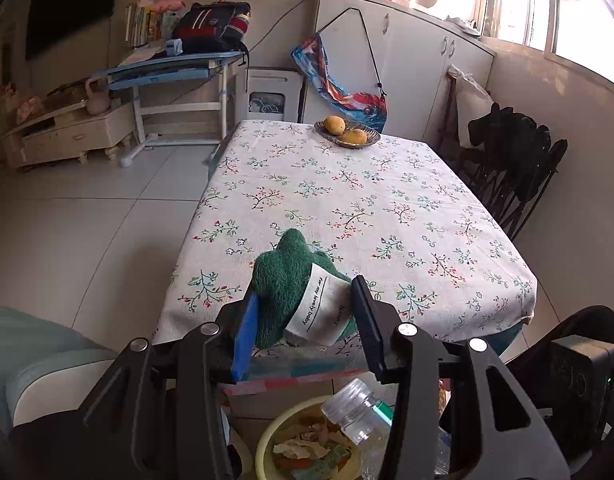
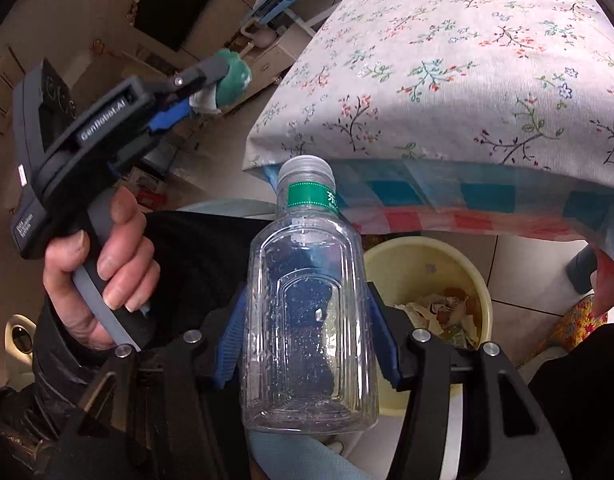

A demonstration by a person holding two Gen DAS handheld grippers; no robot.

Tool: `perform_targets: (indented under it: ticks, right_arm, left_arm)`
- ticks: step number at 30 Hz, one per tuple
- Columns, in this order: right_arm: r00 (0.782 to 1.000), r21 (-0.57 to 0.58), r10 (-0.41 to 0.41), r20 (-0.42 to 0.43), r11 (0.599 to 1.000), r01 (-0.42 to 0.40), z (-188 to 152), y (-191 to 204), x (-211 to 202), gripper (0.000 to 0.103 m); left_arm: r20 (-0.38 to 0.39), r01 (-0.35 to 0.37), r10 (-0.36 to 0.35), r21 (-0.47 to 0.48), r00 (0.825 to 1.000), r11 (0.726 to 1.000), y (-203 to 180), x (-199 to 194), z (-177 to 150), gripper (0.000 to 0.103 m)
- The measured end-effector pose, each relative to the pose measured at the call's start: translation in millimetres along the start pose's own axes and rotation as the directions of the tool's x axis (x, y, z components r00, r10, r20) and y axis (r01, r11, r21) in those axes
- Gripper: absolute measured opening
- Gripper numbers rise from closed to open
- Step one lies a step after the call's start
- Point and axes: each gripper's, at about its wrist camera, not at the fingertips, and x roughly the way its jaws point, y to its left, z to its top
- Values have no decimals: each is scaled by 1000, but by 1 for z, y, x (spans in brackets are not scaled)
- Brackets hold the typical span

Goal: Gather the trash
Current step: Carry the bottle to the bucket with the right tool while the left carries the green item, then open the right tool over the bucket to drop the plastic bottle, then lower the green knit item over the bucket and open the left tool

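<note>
- Gripping a green fuzzy cloth (image 1: 291,292) with a white label, the left gripper (image 1: 303,312) has its jaws closed on it, above the table (image 1: 347,200) edge.
- The right gripper (image 2: 307,344) clamps a clear plastic bottle (image 2: 307,312), held just over the yellow trash bin (image 2: 427,264).

left wrist: looks forward and down along the bench (image 1: 347,200) from its near end | right wrist: close, low, tilted, facing bench edge | shared: bench, bucket (image 2: 483,280), bottle (image 2: 307,300)
</note>
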Motion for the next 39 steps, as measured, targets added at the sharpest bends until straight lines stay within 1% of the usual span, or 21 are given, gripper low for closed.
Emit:
perform_targets:
  ticks: [2,5,13,15,18,22,24,28,31,33,35,37,39]
  right_arm:
    - [998,-34,-42,-41,999,41,-5,4,9,55]
    - [993,-48,-93,-71,995,90,-7,2,19,57]
    - [997,5,-79,-4,997,79,-3,-6,6,61]
    - [997,10,-78,19,997,78,1,-6,7,62]
    - [994,15,-88,71,996,87,4,-5,-3,64]
    - [981,21,-116,155,993,114,8,-5,-19,68]
    - [970,19,-139,201,990,138,10,-4,-27,69]
    - [933,8,-193,303,980,199,13,0,-46,73]
    - [905,19,-219,364,973,228,13,0,-57,75]
    - [892,30,-225,392,972,232,13,-1,-62,75]
    - [882,39,-234,409,970,240,14,-2,-65,75]
    - [875,43,-241,420,968,246,14,-3,-68,76]
    - [867,44,-252,429,965,259,15,-2,-70,77]
  left_arm:
    - [1,1,-1,3,1000,1000,0,-1,-2,43]
    - [-1,2,-2,8,1000,1000,-1,-2,-3,43]
    - [-8,4,-4,25,1000,1000,-3,-4,-8,43]
    - [-12,6,-5,36,1000,999,-5,-4,-9,43]
    - [-20,8,-7,58,1000,998,-9,-4,-12,43]
    - [-39,15,-11,90,999,996,-15,-3,-18,43]
    - [-58,26,-20,109,998,994,-18,-3,-23,43]
    - [-112,48,-29,174,993,983,-30,0,-37,43]
    - [-182,78,-36,228,983,970,-40,5,-53,43]
    - [-244,109,-43,262,969,959,-47,9,-65,43]
    - [-311,142,-47,291,949,946,-55,15,-77,44]
    - [-385,181,-50,312,922,933,-62,21,-89,45]
    - [-443,206,-38,337,896,919,-69,25,-101,45]
